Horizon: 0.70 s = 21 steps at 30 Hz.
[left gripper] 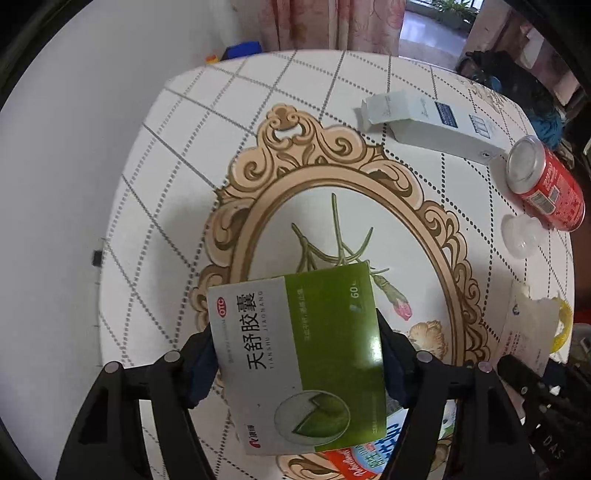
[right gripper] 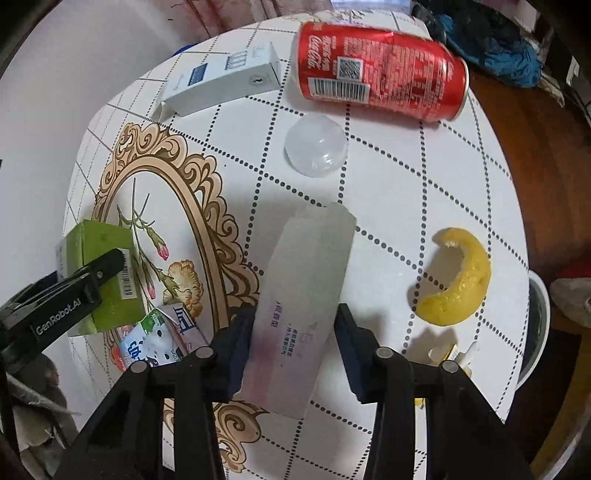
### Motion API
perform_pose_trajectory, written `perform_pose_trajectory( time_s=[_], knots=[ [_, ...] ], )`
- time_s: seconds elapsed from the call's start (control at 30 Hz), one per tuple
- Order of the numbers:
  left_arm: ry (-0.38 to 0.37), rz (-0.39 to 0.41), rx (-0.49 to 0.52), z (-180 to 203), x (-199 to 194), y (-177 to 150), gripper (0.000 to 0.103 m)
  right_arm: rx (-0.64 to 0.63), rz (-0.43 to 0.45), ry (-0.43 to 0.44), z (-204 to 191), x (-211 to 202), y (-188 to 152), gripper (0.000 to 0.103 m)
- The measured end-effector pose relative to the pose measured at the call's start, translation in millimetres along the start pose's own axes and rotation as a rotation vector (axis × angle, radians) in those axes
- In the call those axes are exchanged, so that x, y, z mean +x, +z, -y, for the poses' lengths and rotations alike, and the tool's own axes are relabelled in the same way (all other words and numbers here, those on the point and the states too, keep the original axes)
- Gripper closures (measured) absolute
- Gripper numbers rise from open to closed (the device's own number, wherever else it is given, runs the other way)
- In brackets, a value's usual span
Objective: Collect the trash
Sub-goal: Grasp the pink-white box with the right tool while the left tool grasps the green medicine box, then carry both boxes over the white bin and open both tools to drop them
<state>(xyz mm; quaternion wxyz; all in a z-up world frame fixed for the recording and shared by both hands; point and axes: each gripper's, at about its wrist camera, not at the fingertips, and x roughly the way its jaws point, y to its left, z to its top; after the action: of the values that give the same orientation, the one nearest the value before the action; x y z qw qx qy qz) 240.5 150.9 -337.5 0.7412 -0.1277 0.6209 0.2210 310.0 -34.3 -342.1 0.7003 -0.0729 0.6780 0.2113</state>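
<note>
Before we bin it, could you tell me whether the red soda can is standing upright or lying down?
Lying on its side: the red soda can rests lengthwise on the white tablecloth, barcode facing up.

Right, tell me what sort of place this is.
Probably a home living or dining room: a round table under a printed cloth, floral curtains behind it, and household rubbish such as a cola can and lemon peel.

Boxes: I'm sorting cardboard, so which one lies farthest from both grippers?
The long white box with the blue label, lying beside the red can, apart from both grippers.
</note>
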Motion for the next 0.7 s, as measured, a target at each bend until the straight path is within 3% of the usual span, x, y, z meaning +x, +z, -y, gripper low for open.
perform_pose_trajectory(
  time_s=[0.17,0.4,0.6,0.7],
  knots=[
    [0.012,0.083,0.014,2,-41,-17,0.033,-0.039,0.067,-0.010,-4,-24,-10,0.062],
    [-0.015,0.230,0.087,23,-119,-31,0.033,-0.041,0.230,0.052,18,-101,-40,0.064],
    [-0.123,0.353,0.169,71,-195,-46,0.033,0.028,0.373,0.095,76,-179,-80,0.064],
    [-0.186,0.398,0.223,105,-227,-58,0.033,0.089,0.437,0.091,124,-217,-106,0.064]
  ],
)
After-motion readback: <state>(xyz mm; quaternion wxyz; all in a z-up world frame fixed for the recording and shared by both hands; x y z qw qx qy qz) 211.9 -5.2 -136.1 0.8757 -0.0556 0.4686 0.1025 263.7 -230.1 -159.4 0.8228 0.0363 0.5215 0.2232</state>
